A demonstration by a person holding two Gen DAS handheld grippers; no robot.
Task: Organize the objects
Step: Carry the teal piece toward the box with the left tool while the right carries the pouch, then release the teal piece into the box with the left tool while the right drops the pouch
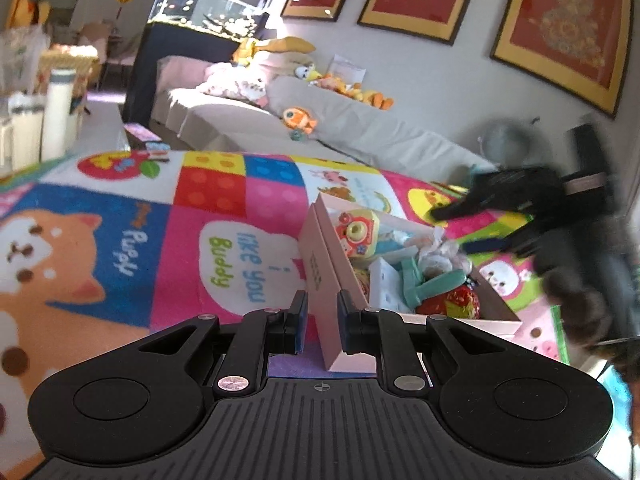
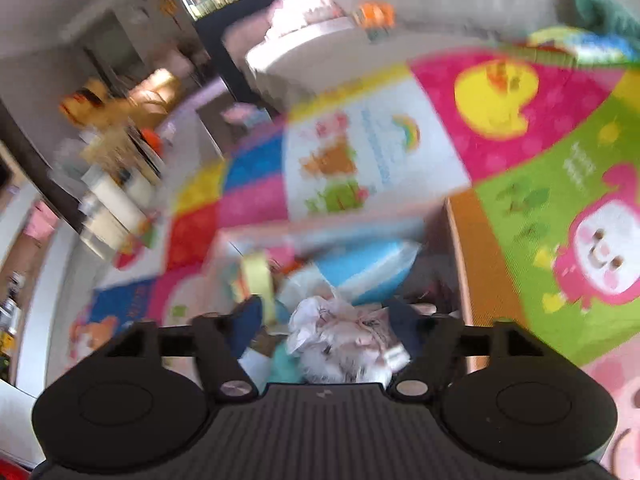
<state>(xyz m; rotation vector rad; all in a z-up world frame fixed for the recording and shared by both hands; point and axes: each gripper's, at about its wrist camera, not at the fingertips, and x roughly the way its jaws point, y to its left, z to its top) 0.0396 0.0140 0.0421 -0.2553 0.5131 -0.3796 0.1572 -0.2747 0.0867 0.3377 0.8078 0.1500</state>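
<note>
Pink cardboard box wall (image 1: 320, 280) is clamped in my left gripper (image 1: 322, 320) on the colourful play mat (image 1: 224, 216). My right gripper (image 2: 326, 320) stands apart around a crumpled white plastic bag (image 2: 344, 340) inside the box.

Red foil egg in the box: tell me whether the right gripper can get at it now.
Probably yes. The red foil egg lies uncovered in the open box, and the right gripper hangs over the box with fingers apart, above the crumpled plastic wrap.

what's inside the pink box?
Pink box holds a toy camera, teal plastic pieces, crumpled white wrap, a red foil ball. Lower layers are covered.
</note>
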